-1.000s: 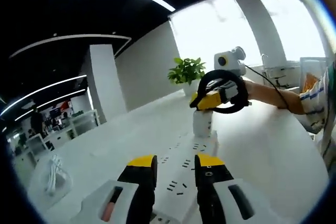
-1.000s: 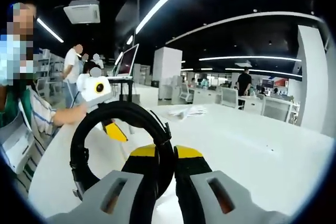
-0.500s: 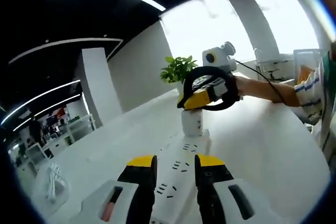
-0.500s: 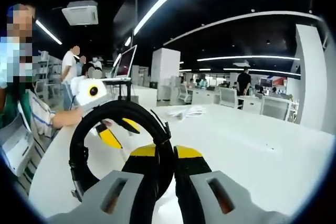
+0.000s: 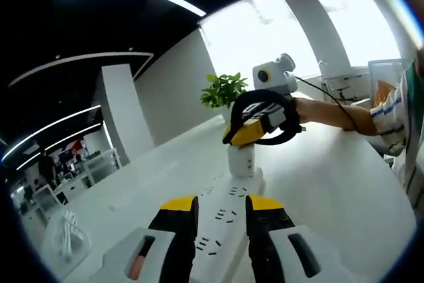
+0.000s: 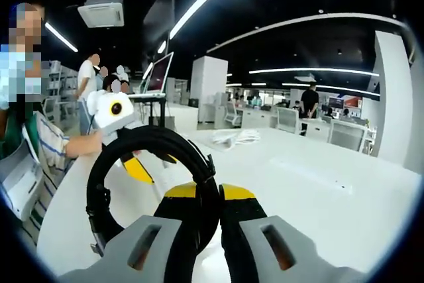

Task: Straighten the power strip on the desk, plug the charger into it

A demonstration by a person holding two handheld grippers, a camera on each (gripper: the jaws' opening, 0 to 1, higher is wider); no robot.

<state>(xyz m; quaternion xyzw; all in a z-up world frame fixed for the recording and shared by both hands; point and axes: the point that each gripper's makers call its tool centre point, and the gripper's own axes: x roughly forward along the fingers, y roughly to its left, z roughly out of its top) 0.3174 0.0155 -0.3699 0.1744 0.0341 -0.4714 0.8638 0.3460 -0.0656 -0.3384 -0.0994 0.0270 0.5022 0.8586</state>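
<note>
Right gripper [image 5: 255, 129], jaws closed on the black cable loop [image 6: 152, 183] of the white charger [image 5: 241, 161], holds the charger upright over the far end of the power strip [image 5: 222, 230], presumably to seat its prongs. Left gripper [image 5: 222, 211] straddles the near end of the strip, jaws apart and framing it, probably steadying it on the white desk [image 5: 331, 190]. A potted plant [image 5: 223, 91] stands beyond.
</note>
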